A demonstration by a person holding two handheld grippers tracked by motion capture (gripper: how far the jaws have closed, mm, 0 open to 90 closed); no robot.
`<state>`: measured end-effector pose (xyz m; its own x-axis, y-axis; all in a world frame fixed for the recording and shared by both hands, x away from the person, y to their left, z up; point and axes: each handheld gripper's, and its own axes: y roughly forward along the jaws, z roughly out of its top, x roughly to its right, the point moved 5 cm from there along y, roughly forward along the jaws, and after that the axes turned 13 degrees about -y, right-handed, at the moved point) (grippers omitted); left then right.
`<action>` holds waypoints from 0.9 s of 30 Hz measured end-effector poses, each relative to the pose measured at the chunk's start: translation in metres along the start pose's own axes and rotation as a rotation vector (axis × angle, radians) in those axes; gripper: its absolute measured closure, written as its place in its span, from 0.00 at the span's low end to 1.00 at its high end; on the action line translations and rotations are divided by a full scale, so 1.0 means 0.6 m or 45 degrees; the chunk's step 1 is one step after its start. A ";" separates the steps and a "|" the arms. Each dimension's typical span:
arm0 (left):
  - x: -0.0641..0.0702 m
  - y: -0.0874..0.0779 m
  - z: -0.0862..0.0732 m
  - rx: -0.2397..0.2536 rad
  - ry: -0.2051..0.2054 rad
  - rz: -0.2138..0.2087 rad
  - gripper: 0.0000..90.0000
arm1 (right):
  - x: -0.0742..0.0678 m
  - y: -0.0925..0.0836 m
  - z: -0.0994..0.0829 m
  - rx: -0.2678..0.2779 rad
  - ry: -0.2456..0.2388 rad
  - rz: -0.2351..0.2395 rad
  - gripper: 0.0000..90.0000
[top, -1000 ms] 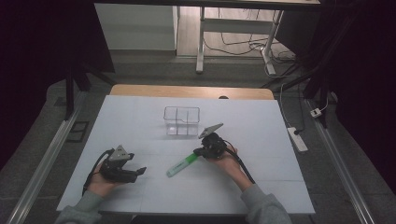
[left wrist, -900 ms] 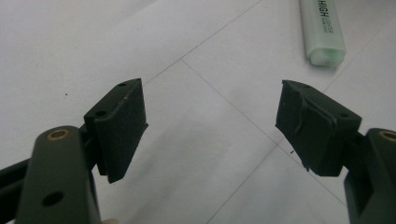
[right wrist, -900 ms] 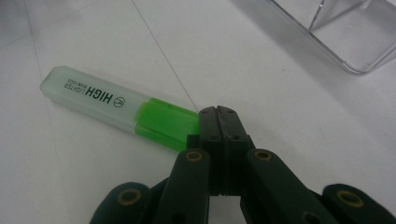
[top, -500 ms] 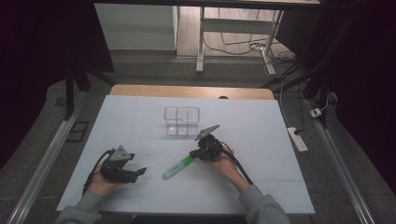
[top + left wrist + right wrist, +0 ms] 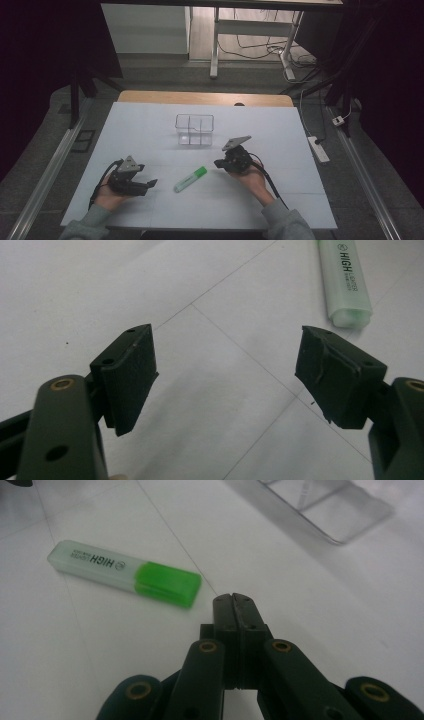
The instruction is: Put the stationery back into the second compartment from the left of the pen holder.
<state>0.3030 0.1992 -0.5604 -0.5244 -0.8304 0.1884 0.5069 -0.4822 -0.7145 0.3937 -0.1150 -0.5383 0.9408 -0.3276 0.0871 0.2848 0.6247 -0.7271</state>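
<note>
Green highlighter lies free on the bench between the two tongs.

The pale-bodied, green-capped plastic highlighter (image 5: 190, 179) lies on the white bench (image 5: 280, 130), long axis 2-to-8 o'clock; pressed-together right tongs (image 5: 218, 163) sit just beyond its cap, spread left tongs (image 5: 150, 185) slightly farther off.

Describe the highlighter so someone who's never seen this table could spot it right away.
On the white table, look between the person's two hands, nearer than the clear plastic box. The highlighter lies flat there: a pale, see-through barrel with a bright green end, the table's sole coloured thing.
</note>
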 end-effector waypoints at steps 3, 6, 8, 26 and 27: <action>0.002 0.001 0.000 -0.006 0.009 -0.005 0.27 | 0.001 -0.028 -0.023 0.012 0.021 -0.054 1.00; 0.002 0.001 0.001 -0.004 0.010 -0.009 0.27 | 0.000 -0.053 -0.050 0.022 0.048 -0.102 1.00; 0.003 0.002 0.001 -0.004 0.011 -0.010 0.27 | 0.000 -0.070 -0.070 0.016 0.070 -0.132 0.98; 0.005 0.003 0.005 -0.005 0.003 -0.025 0.27 | 0.014 -0.178 -0.178 0.121 0.178 -0.316 0.50; 0.005 0.003 0.005 -0.005 0.002 -0.027 0.27 | 0.015 -0.181 -0.182 0.121 0.179 -0.324 0.49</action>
<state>0.3048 0.1950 -0.5592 -0.5360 -0.8195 0.2026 0.4928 -0.4986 -0.7131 0.3511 -0.2634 -0.5330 0.8045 -0.5724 0.1584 0.5299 0.5713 -0.6268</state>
